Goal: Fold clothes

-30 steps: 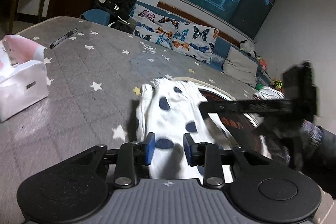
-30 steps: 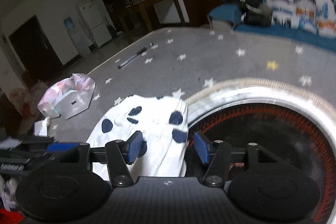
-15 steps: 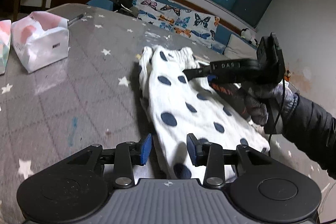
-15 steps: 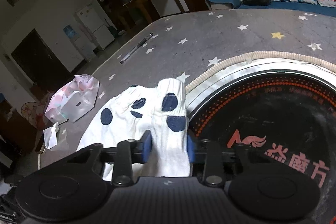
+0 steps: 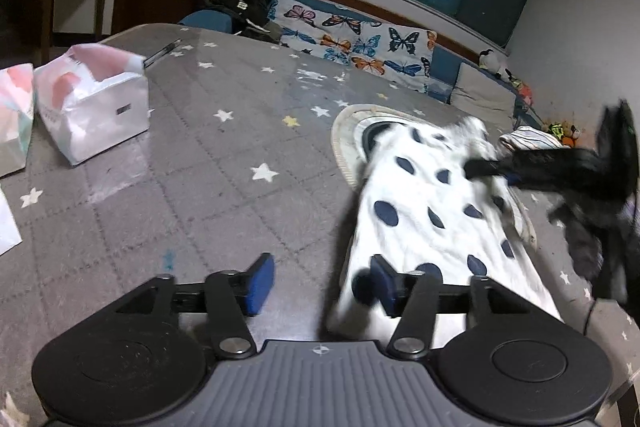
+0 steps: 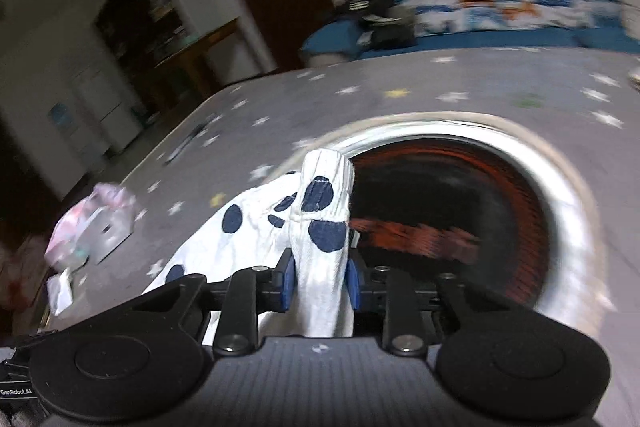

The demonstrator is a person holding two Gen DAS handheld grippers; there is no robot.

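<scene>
Tabletop: a grey star-printed cover (image 5: pixel 208 163) spreads across both views, with a round silver-rimmed cooktop (image 6: pixel 568 211) set into it.
Cooktop: black glass ringed in red; its orange lettering is smeared by motion in the right wrist view and cannot be read.
Garment: a white cloth with navy dots (image 5: pixel 424 223) lies stretched from the cooktop's rim toward the left tool, partly covering the rim.
Tissue pack: a white and pink pack (image 5: pixel 92 107) stands well apart on the tabletop's left; its small dark label is too small to read.
Left tool: its blue pads spread wide (image 5: pixel 320 283), nothing between them; the right pad sits at the garment's near edge.
Right tool: pressed together (image 6: pixel 320 283) on a bunched fold of the garment, which stands up between the pads.
Writing: "GenRoboAI" shows on the right tool's lower left corner.
Hard to see: in the left wrist view the right tool is a dark blur at the garment's far end.
</scene>
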